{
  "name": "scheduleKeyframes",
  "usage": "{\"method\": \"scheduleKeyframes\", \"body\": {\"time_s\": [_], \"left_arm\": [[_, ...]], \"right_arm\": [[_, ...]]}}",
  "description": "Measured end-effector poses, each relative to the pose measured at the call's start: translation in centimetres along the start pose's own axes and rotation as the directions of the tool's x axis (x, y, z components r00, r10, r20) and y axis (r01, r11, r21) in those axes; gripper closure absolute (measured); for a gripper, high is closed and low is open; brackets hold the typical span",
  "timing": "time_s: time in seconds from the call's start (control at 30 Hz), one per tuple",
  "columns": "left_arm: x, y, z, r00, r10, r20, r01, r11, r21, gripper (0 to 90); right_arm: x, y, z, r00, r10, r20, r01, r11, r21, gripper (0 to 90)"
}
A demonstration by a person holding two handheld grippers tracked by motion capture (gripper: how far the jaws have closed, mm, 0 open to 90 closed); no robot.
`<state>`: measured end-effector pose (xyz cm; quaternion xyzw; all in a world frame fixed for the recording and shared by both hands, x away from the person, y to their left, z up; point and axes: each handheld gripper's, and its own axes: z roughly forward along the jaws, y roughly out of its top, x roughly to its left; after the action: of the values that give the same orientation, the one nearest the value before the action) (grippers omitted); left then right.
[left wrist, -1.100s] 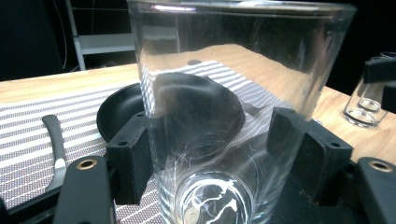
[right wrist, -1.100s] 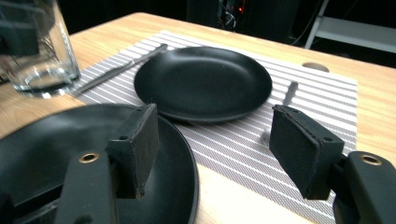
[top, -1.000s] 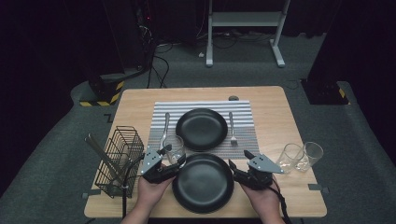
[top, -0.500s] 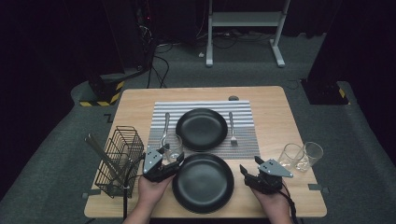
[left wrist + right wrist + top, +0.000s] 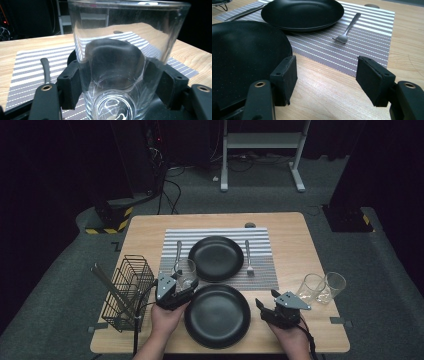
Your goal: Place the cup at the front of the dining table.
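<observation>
**Right gripper lets go of the near plate**

Lower centre of the high view: round black near plate (image 5: 217, 315) rests on the table. The right gripper (image 5: 264, 309) has drawn back, jaws open and empty. The left gripper (image 5: 181, 287) clamps the clear drinking glass (image 5: 120, 62), which stands at the plate's upper left, ready to place.

A tall clear drinking glass (image 5: 120, 62) stood upright between the two black jaws of the left gripper (image 5: 117, 82), whose pads pressed its lower sides. Behind it lay a grey-and-white striped placemat (image 5: 30, 62) on the light wooden tabletop (image 5: 15, 47), with a metal utensil handle (image 5: 46, 70) resting on the mat.
</observation>
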<state>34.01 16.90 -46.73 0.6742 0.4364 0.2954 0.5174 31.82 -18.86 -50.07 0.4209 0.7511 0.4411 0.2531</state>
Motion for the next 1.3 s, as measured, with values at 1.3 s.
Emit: {"method": "scheduleKeyframes", "body": {"time_s": [1.3], "left_arm": [[4.0, -1.6, 4.5, 0.9876, -0.078, -0.136, 0.095, 0.9884, 0.118, 31.0]], "right_arm": [[-1.3, -0.6, 0.2, 0.9979, 0.065, 0.0, -0.065, 0.998, -0.005, 34.0]]}}
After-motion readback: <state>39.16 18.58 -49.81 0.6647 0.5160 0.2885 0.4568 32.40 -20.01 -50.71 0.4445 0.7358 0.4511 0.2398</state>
